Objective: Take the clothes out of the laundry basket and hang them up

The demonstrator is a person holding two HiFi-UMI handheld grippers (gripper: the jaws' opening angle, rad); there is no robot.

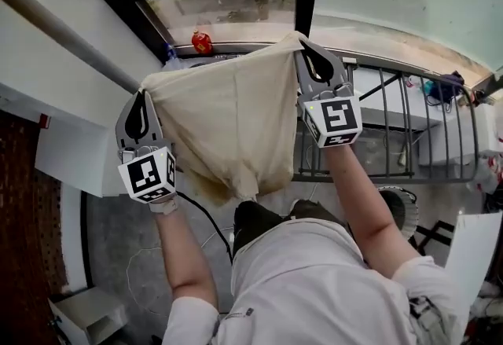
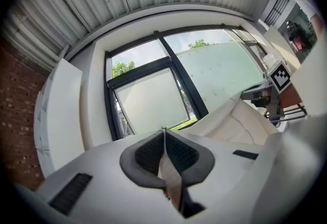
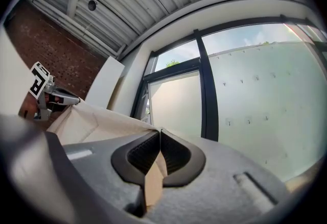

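A large cream-coloured fabric garment [image 1: 232,115] hangs spread in the air in front of the person's chest, carried by no surface and held only at its two upper corners. The left tool [image 1: 142,96] has its jaws pressed together on the garment's left upper corner; the left gripper view shows a strip of the fabric [image 2: 235,121] pinched between its dark ribbed pads [image 2: 180,152]. The right tool [image 1: 305,49] is clamped the same way on the right upper corner, and the right gripper view shows cloth [image 3: 87,121] caught between its closed pads [image 3: 145,154]. The top edge runs taut between the two tools while the lower part sags to a gathered point. Beyond it is a dark-framed window [image 1: 228,5] with a small red bottle [image 1: 202,42] on the sill, and a grey metal drying rack [image 1: 409,123] stands to the right, behind the right tool
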